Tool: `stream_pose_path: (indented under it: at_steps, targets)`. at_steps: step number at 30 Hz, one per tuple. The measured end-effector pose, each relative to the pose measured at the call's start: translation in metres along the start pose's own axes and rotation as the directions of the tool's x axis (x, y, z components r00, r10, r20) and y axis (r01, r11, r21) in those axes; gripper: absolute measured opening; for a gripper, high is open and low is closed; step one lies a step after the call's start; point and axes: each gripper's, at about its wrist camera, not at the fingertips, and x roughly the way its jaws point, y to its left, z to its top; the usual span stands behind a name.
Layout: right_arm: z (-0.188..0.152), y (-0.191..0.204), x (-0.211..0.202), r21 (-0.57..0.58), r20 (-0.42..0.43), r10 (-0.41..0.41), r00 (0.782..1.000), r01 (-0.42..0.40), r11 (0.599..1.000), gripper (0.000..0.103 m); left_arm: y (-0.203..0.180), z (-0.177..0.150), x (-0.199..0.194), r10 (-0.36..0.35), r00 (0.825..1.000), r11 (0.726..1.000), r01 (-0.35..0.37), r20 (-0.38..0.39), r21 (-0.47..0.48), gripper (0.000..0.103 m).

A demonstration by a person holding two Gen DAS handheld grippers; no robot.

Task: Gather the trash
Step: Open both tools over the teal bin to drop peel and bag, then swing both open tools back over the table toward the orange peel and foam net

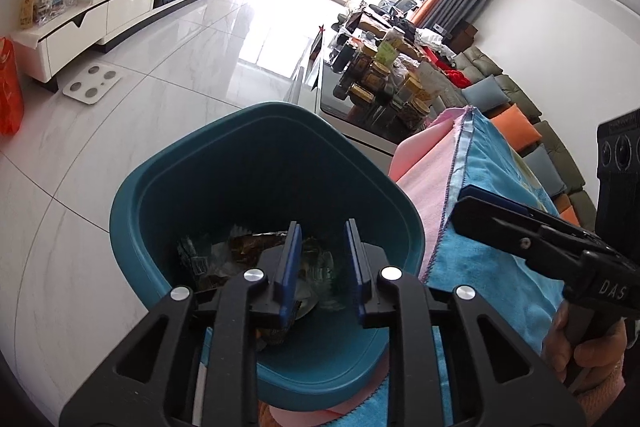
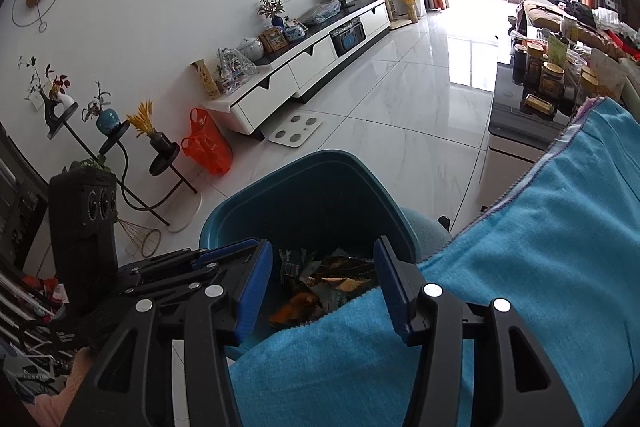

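A teal trash bin (image 1: pixel 256 155) stands on the floor against a table draped with a blue towel (image 1: pixel 496 187) and a pink cloth (image 1: pixel 424 163). Crumpled wrappers (image 1: pixel 244 247) lie in its bottom. My left gripper (image 1: pixel 322 227) hangs over the bin's mouth pointing down, jaws a little apart, with no item pressed between the pads. In the right wrist view my right gripper (image 2: pixel 322 243) is open over the bin (image 2: pixel 320 187) rim and the towel (image 2: pixel 540 247) edge, nothing between its fingers; the wrappers (image 2: pixel 340 275) show below. A hand (image 1: pixel 580 355) holds the right tool.
A white TV cabinet (image 2: pixel 312 63) runs along the far wall, with a bathroom scale (image 2: pixel 296 131) and an orange bag (image 2: pixel 208 147) on the floor before it. Plant stands (image 2: pixel 120 147) are at left. A low table with jars (image 1: pixel 380 83) and a sofa with cushions (image 1: pixel 516 123) lie to the right.
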Motion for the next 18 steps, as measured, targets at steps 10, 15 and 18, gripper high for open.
stream_pose_path:
  at_steps: [10, 15, 18]
  targets:
    - [-0.017, -0.012, -0.062, 0.031, 0.117, 0.020, 0.993, -0.024, 0.999, 0.054, -0.056, -0.007, -0.038, -0.112, 0.990, 0.988, 0.102, 0.084, 0.116, 0.040]
    - [-0.036, -0.029, -0.104, 0.059, 0.186, -0.025, 0.982, 0.015, 0.998, 0.056, -0.113, -0.018, -0.045, -0.228, 0.972, 0.951, 0.209, 0.058, 0.229, 0.045]
    - [-0.051, -0.049, -0.132, 0.103, 0.222, -0.084, 0.971, 0.062, 0.993, 0.056, -0.151, -0.028, -0.039, -0.301, 0.954, 0.916, 0.285, 0.015, 0.282, 0.048]
